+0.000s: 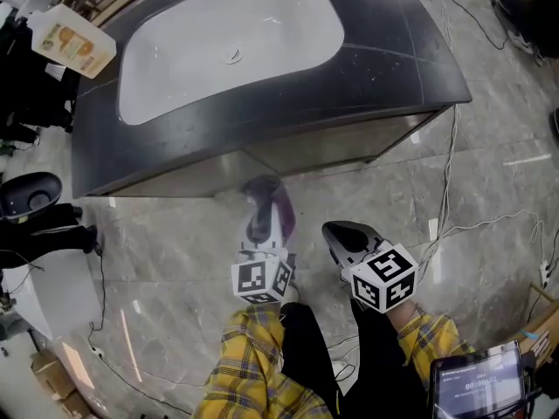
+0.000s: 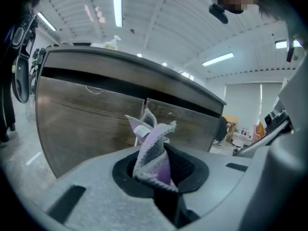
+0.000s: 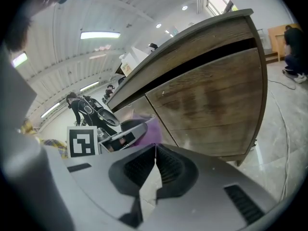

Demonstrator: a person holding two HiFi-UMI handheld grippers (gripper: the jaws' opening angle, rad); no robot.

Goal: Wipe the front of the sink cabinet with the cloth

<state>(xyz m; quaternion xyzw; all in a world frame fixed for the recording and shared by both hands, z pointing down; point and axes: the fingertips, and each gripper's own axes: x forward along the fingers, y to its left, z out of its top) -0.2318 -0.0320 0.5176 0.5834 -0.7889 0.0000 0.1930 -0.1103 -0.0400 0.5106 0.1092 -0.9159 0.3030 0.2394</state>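
Note:
The purple and grey cloth is pinched upright in my left gripper, which is shut on it a short way in front of the sink cabinet's wooden doors. The cloth does not touch the wood. In the head view the cabinet front shows as a narrow strip under the dark counter with its white basin. My right gripper hangs to the right, shut with nothing between its jaws, facing the cabinet's right door.
A bottle with an orange label stands at the counter's left corner. White cables trail over the tiled floor right of the cabinet. A dark stool and cardboard boxes sit at left. A tablet shows bottom right.

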